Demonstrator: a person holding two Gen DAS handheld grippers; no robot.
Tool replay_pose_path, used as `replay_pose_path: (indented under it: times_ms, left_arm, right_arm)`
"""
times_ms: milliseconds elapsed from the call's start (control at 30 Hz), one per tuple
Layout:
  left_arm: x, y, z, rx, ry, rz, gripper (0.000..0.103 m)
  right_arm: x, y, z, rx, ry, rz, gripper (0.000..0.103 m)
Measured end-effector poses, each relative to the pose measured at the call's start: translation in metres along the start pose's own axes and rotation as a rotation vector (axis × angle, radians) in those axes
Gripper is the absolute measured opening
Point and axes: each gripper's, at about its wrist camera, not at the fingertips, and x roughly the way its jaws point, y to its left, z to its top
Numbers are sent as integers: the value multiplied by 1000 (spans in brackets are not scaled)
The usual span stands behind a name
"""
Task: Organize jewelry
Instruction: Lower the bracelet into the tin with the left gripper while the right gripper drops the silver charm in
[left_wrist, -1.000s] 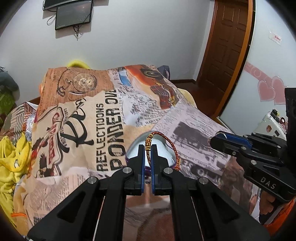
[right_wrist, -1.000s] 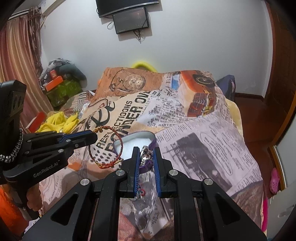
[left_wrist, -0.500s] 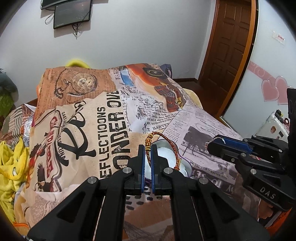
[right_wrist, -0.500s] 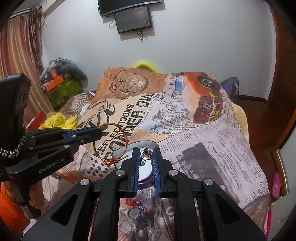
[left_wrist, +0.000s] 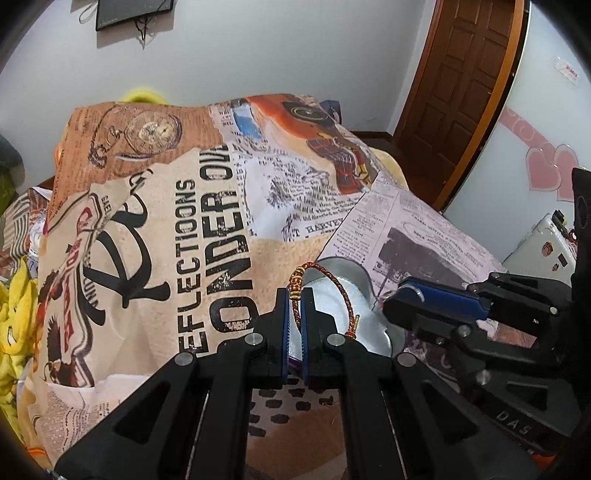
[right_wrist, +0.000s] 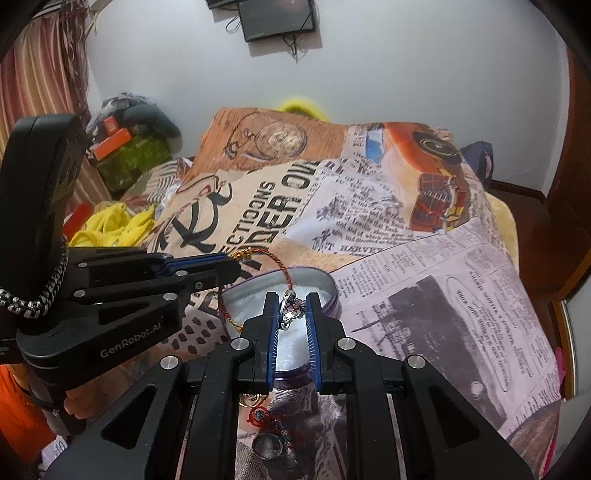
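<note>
White walls, a wooden door (left_wrist: 458, 92) and a wall-mounted screen (right_wrist: 277, 18) are framing a bed draped in a newspaper-print bedspread (left_wrist: 207, 206), where an open heart-shaped tin (right_wrist: 317, 284) with a white lining is sitting. Fingers (left_wrist: 282, 325) of the left gripper (left_wrist: 294, 317) are pinching together on a red-and-gold braided bracelet (left_wrist: 343, 295), whose loop is hanging over the tin, while the right gripper (right_wrist: 291, 317) is clamping a silver ring (right_wrist: 289, 308) just above the tin's near edge. Nearer the camera, a red beaded trinket (right_wrist: 267, 415) and another ring (right_wrist: 266, 445) are lying on the bedspread under the right gripper.
</note>
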Motion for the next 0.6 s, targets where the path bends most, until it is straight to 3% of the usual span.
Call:
replay_pose_path:
  times_ms: [600]
  left_arm:
    - [8,-2,-9,38,61,14,8]
  right_arm:
    - [23,3,-6,-6,116,-16,13]
